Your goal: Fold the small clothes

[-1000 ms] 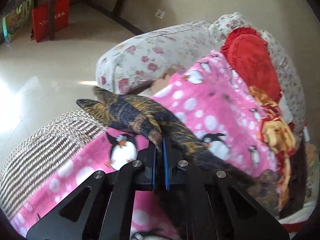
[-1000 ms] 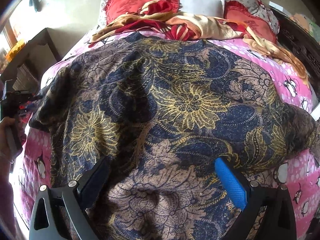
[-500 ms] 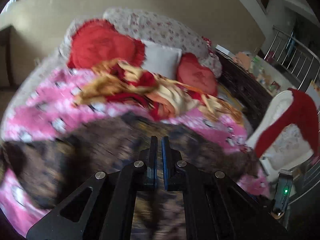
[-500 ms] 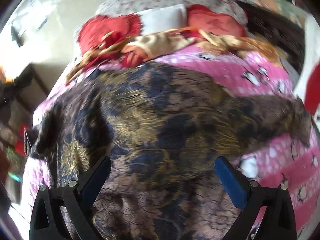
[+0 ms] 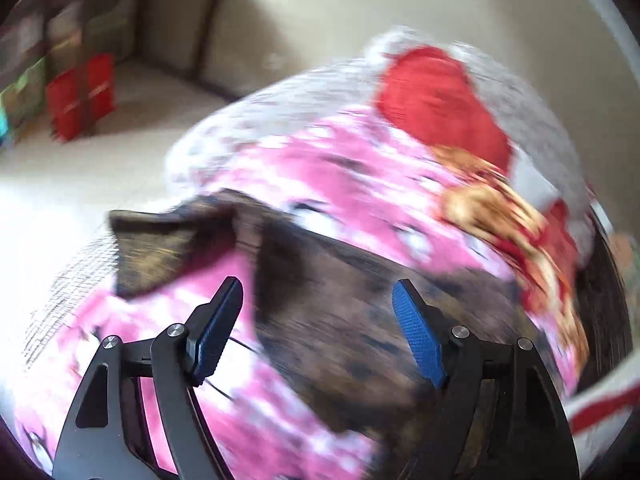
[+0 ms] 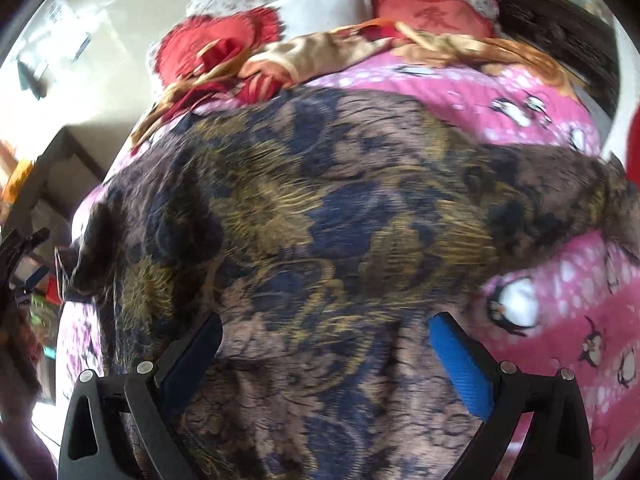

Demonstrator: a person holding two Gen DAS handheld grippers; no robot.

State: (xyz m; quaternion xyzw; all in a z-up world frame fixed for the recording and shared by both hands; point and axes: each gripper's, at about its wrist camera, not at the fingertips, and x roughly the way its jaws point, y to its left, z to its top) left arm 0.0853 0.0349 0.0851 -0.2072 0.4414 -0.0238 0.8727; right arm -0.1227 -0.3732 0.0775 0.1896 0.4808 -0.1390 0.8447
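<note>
1. Jaws of the left gripper stand wide apart. They have just been opening, and they hold nothing.
2. Below that gap lies the dark blue, brown and gold flowery cloth garment. The blue pads do not press on it.
3. One sleeve corner of the garment sticks out to the left, past the left jaw.
4. Jaws of the right gripper are spread wide too, with nothing pinched.
5. In the right view the garment lies flat and fills the space in front of and under these jaws.
6. It rests on the pink fleece blanket with penguins.
7. Far beyond it lie red frilly pillows and a gold and red crumpled cloth.
8. The left view is blurry.
</note>
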